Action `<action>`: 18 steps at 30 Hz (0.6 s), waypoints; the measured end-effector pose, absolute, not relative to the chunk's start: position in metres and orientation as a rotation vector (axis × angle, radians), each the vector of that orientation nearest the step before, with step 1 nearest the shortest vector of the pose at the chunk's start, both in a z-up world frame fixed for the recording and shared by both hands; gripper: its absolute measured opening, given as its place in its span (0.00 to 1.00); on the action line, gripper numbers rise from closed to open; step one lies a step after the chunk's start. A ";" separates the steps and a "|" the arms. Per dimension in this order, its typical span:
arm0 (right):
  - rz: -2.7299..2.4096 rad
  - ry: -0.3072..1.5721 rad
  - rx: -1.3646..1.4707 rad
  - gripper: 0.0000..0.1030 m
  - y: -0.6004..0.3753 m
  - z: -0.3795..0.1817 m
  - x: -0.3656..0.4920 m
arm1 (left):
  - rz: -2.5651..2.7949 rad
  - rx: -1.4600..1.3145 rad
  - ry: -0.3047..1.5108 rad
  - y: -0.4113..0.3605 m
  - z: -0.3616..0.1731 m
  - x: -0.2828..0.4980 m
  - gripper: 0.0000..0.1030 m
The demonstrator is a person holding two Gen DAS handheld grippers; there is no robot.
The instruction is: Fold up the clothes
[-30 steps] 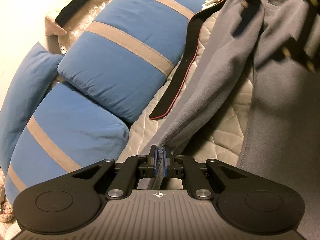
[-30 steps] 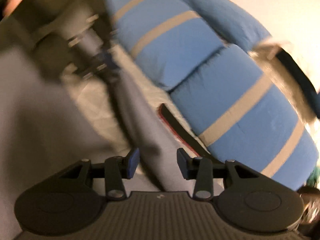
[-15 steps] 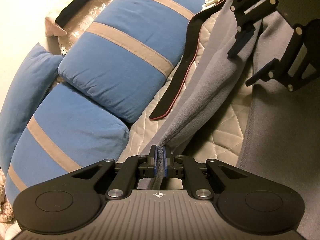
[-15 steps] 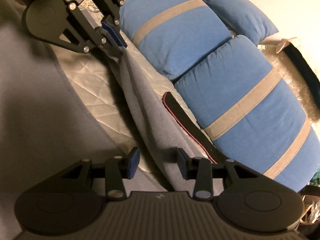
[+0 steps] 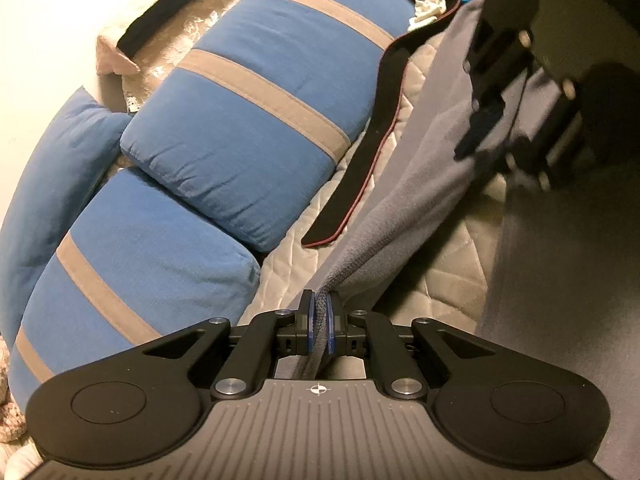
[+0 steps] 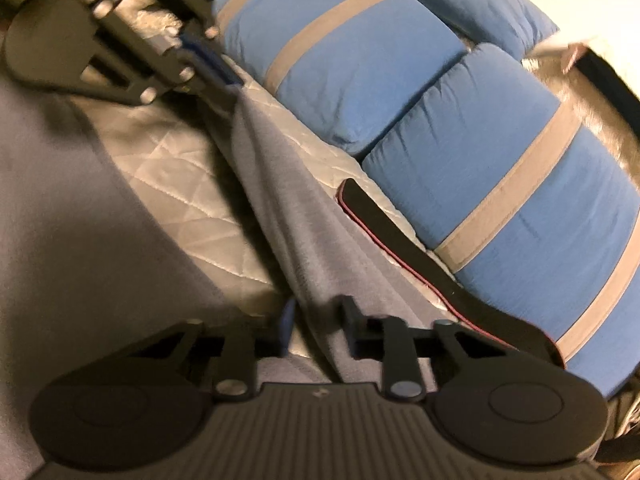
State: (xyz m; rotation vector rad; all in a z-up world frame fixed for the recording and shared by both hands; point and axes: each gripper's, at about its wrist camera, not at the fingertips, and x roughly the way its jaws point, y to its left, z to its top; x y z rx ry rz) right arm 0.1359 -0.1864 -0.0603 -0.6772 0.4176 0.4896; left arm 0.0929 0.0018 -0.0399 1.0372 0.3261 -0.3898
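While the left tool [image 5: 319, 322] sits clamped on a bunched corner of the grey garment [image 5: 404, 184], its two blue pads pressed together with cloth squeezed between them, the fabric runs straight out ahead of it as a taut ridge toward the right tool [image 5: 486, 148], which appears blurred in the upper right of the left view. Seen from the right wrist, that same ridge of grey garment [image 6: 292, 220] passes between the right tool [image 6: 318, 326] fingers, which stand apart with the cloth lying loose in the gap, not yet pinched. So the long axis of the lifted edge lies along the line joining the two tools, and the left tool [image 6: 208, 60] is far up that line, at the other end of the fold. The right one is the nearer to the free stretch of edge and, in my judgement, the one that has to close next; it looks well lined up, the edge crossing its gap nearly along its pointing direction. Both tools are held low over the bed, tilted down toward the quilted cover [image 5: 452, 256]. Just to the side of the ridge lies a dark strap with a red border [image 6: 404, 240], and beyond it the blue striped cushions [image 6: 500, 184]. More of the grey garment spreads flat on the other side.
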 end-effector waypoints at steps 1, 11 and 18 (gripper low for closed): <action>0.500 0.421 -0.658 0.12 -0.189 -0.056 0.136 | -0.391 1.037 0.327 0.002 -0.040 0.093 0.06; 0.607 0.451 -0.703 0.04 -0.200 -0.039 0.125 | -0.437 1.106 0.360 0.004 -0.049 0.089 0.06; 0.724 0.457 -0.904 0.03 -0.202 -0.033 0.108 | -0.533 1.227 0.404 0.005 -0.067 0.078 0.06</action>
